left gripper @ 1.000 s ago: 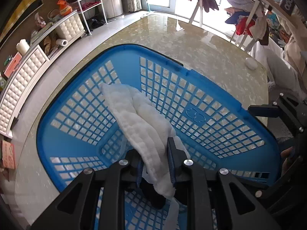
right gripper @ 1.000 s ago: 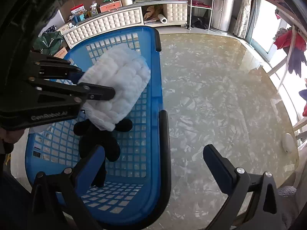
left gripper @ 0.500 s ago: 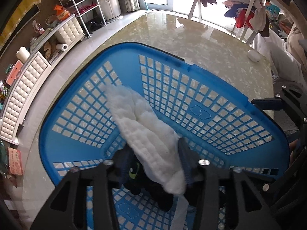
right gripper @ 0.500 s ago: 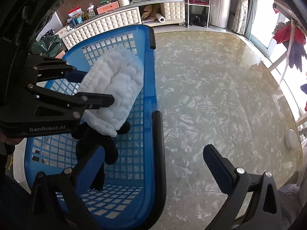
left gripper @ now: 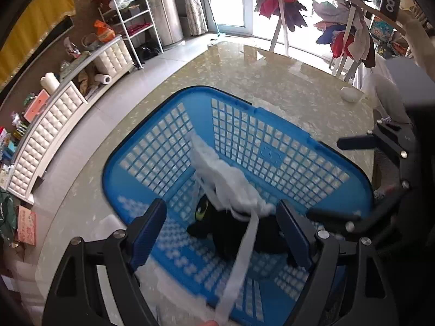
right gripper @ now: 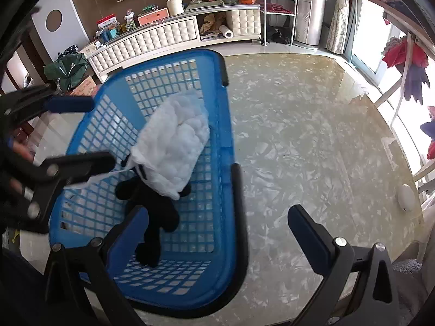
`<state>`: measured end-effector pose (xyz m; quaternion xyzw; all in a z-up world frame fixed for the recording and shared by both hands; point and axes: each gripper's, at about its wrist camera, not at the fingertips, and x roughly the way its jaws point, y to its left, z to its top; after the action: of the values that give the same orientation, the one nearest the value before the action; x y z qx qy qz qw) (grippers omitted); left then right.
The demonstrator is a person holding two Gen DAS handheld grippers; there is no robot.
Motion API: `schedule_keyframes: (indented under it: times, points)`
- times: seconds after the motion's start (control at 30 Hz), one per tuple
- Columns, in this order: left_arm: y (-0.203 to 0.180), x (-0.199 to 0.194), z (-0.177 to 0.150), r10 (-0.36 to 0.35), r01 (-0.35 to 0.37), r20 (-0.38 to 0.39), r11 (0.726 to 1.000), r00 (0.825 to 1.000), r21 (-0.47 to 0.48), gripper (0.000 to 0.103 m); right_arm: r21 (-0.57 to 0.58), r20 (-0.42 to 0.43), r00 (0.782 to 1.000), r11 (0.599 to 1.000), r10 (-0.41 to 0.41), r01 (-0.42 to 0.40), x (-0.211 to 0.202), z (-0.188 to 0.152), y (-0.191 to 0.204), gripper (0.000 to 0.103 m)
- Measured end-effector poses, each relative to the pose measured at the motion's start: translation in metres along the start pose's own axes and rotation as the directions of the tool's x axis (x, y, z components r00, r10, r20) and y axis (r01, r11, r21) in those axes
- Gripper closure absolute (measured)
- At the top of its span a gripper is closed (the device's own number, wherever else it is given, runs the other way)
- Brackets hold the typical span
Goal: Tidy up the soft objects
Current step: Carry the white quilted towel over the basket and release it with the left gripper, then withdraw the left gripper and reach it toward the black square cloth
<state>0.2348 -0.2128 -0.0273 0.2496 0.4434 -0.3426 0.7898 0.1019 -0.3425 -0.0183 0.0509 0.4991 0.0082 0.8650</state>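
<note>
A blue lattice basket (left gripper: pixel 114 168) (right gripper: pixel 221 125) stands on the glossy table. In it a white quilted cloth (left gripper: pixel 225 187) (right gripper: pixel 176 146) lies draped over a black plush toy (left gripper: pixel 231 233) (right gripper: pixel 160 209). My left gripper (left gripper: pixel 220 214) (right gripper: pixel 92 133) hovers above the basket with its jaws opening, and the pads stand clear of the cloth. A thin white strap (left gripper: pixel 242 255) of the cloth trails up between them. My right gripper (right gripper: pixel 214 217) (left gripper: pixel 345 179) is open and holds nothing; one finger is over the basket, the other over the table.
The beige table (right gripper: pixel 312 135) stretches to the right of the basket. A small white oval object (right gripper: pixel 406 198) (left gripper: pixel 349 95) sits near its far edge. A white tufted cabinet (right gripper: pixel 163 38) lines the wall, and a clothes rack (left gripper: pixel 282 13) stands by the window.
The left gripper opened, let go of the white cloth and lifted away. The cloth dropped onto the black toy in the basket. The right gripper stayed put.
</note>
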Motion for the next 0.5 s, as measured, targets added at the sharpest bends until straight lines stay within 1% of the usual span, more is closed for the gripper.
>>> schedule_keyframes:
  times: [0.1,0.2,0.27,0.4,0.5]
  points:
    - [-0.003,-0.019,-0.010,0.031,-0.030,0.028,1.000,0.999,-0.009,0.018,-0.016,0.014,1.000,1.000,-0.012,0.012,-0.008,0.000,0.007,0.000]
    - [0.002,-0.038,-0.022,0.037,-0.034,0.052,0.998,0.998,-0.045,0.017,-0.023,0.026,1.000,1.000,-0.011,0.011,-0.016,-0.003,0.015,0.000]
    - [0.006,-0.048,-0.031,0.053,-0.048,0.064,0.996,0.997,-0.069,0.016,-0.029,0.035,0.999,1.000,-0.004,0.005,-0.023,-0.006,0.022,0.000]
    - [0.013,-0.068,-0.050,0.113,-0.100,0.095,0.986,0.989,-0.136,0.016,-0.053,0.057,0.998,0.999,0.006,-0.003,-0.036,-0.012,0.037,0.000]
    - [0.016,-0.082,-0.070,0.141,-0.119,0.105,0.974,0.984,-0.193,0.016,-0.075,0.068,0.998,0.997,0.016,-0.011,-0.044,-0.016,0.050,0.000]
